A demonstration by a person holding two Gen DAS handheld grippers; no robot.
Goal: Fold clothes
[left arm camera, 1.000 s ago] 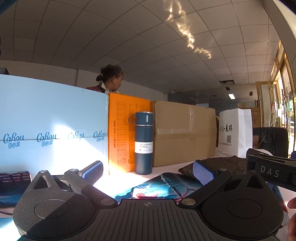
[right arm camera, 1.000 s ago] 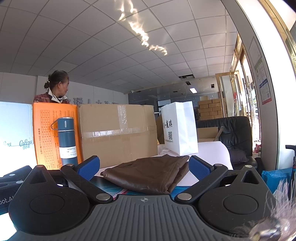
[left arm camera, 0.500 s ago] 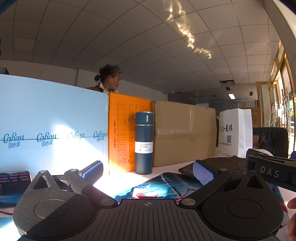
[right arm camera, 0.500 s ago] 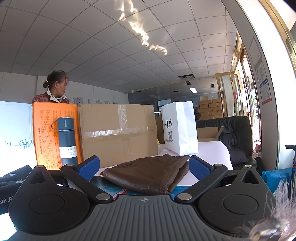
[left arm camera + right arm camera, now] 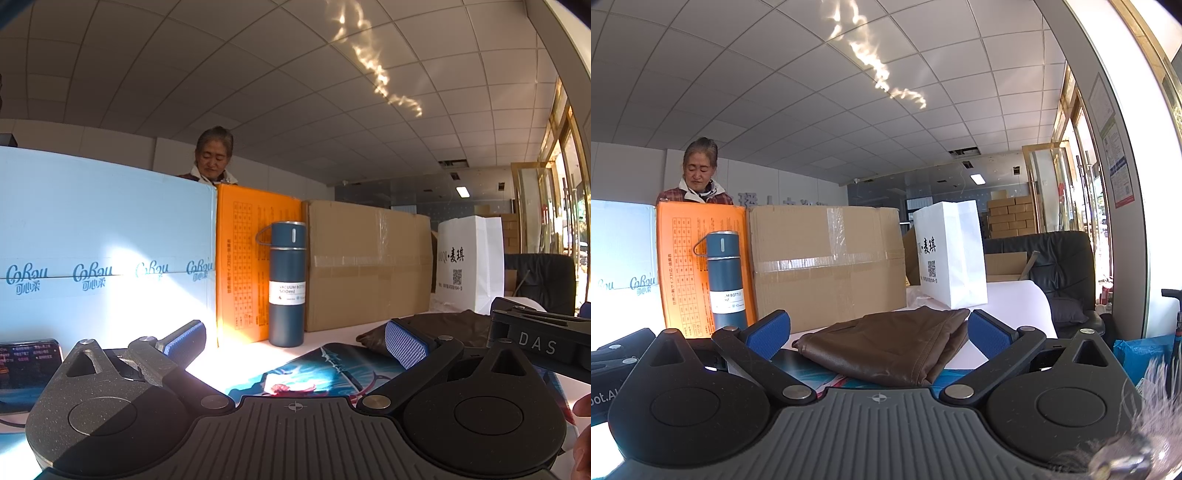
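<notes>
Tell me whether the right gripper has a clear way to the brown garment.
Probably yes. The right gripper is open, and the brown garment lies straight ahead between its fingers with nothing in between; the vacuum bottle stands off to the left.

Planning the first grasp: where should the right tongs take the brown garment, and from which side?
Probably the near edge of the garment, coming straight in from the front. It lies bunched flat on the table between the open right tongs, and its stitched hem faces them; the box blocks the far side.
</notes>
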